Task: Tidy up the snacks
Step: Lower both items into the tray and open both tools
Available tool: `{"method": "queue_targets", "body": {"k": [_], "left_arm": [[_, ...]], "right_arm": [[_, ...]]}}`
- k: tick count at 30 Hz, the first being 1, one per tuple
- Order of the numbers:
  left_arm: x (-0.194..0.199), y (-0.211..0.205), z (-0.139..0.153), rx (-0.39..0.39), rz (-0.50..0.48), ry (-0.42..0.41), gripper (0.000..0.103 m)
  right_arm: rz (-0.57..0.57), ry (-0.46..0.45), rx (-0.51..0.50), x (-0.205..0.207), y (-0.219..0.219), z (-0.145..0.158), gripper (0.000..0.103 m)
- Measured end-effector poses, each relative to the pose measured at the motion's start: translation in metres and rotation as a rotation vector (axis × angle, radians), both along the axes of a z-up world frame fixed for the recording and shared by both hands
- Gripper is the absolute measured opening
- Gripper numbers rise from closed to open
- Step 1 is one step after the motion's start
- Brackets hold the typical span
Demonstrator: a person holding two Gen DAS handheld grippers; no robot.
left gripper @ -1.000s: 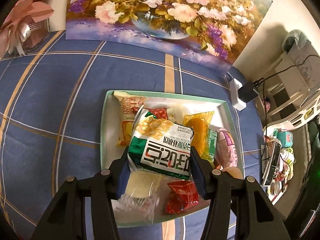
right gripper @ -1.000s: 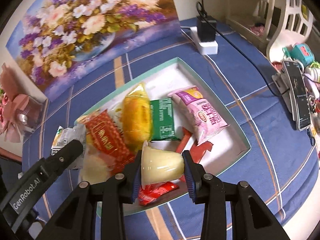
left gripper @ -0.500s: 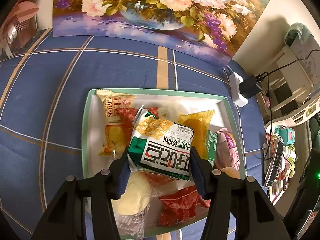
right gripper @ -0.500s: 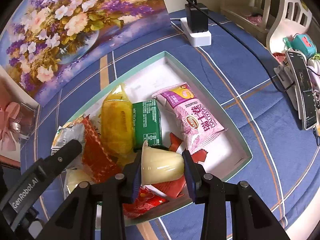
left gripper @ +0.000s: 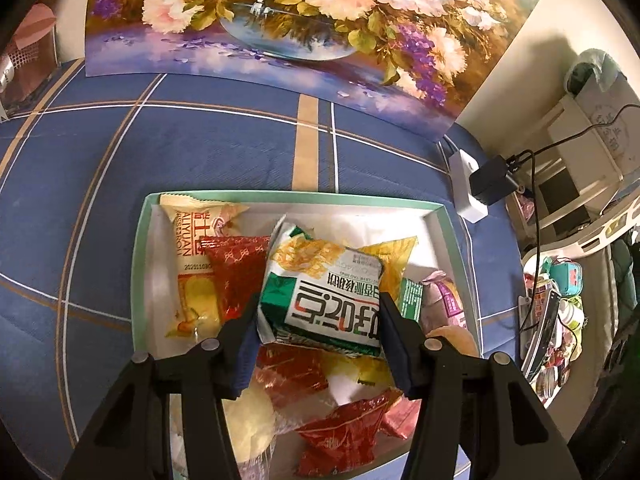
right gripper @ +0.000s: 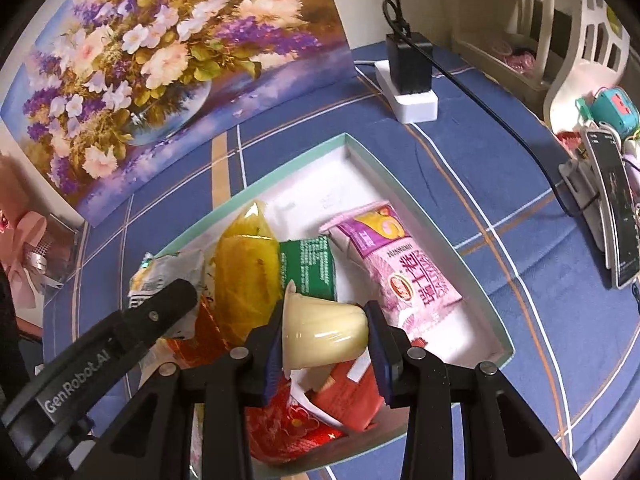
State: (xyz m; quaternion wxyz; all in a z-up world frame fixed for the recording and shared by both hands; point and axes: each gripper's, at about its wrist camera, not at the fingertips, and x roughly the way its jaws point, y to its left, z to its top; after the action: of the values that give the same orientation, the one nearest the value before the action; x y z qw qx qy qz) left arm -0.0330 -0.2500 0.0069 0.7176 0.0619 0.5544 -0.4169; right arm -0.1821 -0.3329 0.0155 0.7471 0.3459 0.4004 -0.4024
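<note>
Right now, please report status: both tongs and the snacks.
Left tongs shut on green-white packet. Right tongs shut on jelly cup. Both over box, crowded with snacks.

My left hand-held gripper and its green-and-white packet cover the middle of the tray, so I cannot tell how the wrappers beneath lie. The pale jelly cup at the lower edge is half behind my finger and blurred. The red packet near it is partly cut off by the frame. In the right view, the custard-coloured cup hides part of the red wrappers under it. The print on the pink packet is too small to read. The phone screen is dark and unreadable.
</note>
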Motion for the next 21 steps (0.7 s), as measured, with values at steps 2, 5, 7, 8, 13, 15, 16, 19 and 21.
{"method": "queue_targets", "body": {"k": [2, 5, 7, 8, 13, 15, 16, 19, 21], "left_arm": [[0.002, -0.001, -0.002, -0.002, 0.004, 0.006, 0.056], [0.007, 0.000, -0.004, -0.001, 0.016, 0.022, 0.056], [0.008, 0.000, -0.005, 0.000, 0.017, 0.043, 0.056], [0.008, 0.000, -0.005, 0.000, 0.017, 0.051, 0.057], [0.006, 0.001, -0.001, 0.008, 0.013, 0.070, 0.062], [0.006, 0.002, 0.000, 0.017, 0.013, 0.074, 0.062], [0.006, 0.002, 0.000, 0.019, 0.013, 0.076, 0.062], [0.008, 0.005, 0.003, 0.020, 0.016, 0.083, 0.062], [0.008, 0.005, 0.007, 0.027, 0.015, 0.074, 0.062]], "right_arm": [[0.008, 0.002, -0.026, 0.003, 0.001, 0.002, 0.040], [0.014, 0.005, -0.039, 0.007, 0.002, 0.002, 0.040], [0.016, 0.014, -0.028, 0.008, 0.001, -0.001, 0.040], [0.016, 0.021, -0.020, 0.008, 0.001, -0.003, 0.040], [0.026, 0.048, 0.016, 0.009, 0.000, -0.012, 0.040], [0.031, 0.056, 0.018, 0.009, 0.001, -0.013, 0.040], [0.034, 0.061, 0.020, 0.009, 0.002, -0.013, 0.040], [0.036, 0.066, 0.029, 0.009, 0.001, -0.014, 0.040], [0.038, 0.068, 0.029, 0.009, 0.002, -0.011, 0.040]]}}
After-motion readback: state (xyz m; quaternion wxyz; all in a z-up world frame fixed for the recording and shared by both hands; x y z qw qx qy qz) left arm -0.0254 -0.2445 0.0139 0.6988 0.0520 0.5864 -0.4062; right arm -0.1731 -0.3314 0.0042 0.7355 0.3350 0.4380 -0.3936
